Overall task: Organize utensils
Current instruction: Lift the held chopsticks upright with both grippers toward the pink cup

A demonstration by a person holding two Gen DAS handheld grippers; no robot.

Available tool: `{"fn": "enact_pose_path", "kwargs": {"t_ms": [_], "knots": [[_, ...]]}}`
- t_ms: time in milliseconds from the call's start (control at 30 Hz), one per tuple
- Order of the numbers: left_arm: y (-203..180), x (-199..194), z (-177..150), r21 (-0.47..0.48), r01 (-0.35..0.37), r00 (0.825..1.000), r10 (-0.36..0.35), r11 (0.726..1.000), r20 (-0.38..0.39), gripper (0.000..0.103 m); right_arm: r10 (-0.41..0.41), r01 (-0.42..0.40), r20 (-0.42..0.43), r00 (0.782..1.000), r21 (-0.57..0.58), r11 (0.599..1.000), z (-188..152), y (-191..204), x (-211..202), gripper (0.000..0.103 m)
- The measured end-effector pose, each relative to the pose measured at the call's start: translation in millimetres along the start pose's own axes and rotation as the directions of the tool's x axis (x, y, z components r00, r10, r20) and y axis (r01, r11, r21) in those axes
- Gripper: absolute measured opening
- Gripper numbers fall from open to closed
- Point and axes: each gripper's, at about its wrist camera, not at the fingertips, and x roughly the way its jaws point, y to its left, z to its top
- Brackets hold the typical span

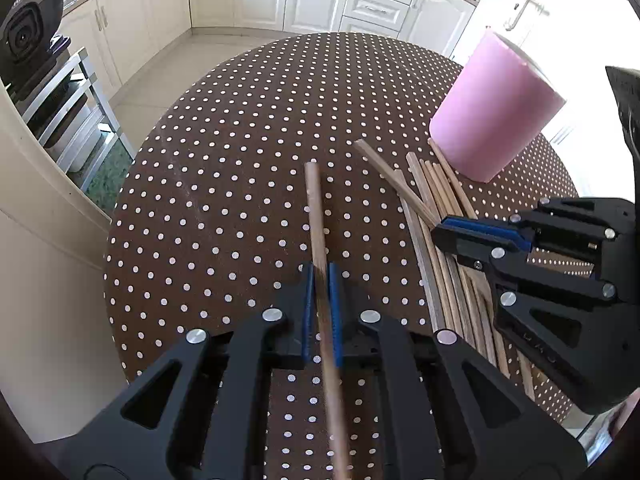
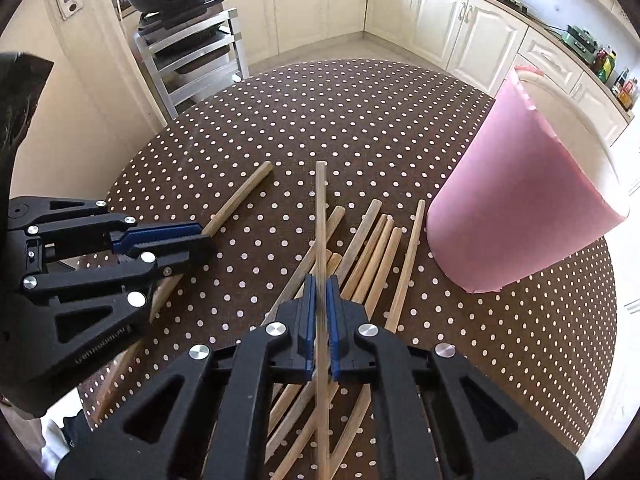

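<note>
Right now we hold one wooden stick in each hand — our left gripper pinches a stick at lower centre, our right gripper pinches another stick. Loose sticks lie just beside the pink cup on the dotted table.

1. The left gripper is matte black, its two fingers lined with ribbed blue pads.
2. Round silver pivot pins sit at each linkage joint, and the arms have triangular cut-outs.
3. The right gripper has the same build: black frame, blue pads, silver pins.
4. Seen from the right wrist, the left gripper's side bears small screws and raised lettering too small to read.
</note>
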Motion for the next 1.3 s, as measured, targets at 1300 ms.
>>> {"fn": "enact_pose_path", "kwargs": {"t_ms": [1300], "knots": [[-77.2,-167.9,19.8,0.18,0.205,0.902,-0.257,0.962,0.348,0.007,0.23,-0.352,0.569,0.789,0.112,0.929,-67.3,-50.3,-167.6,0.004]]}}
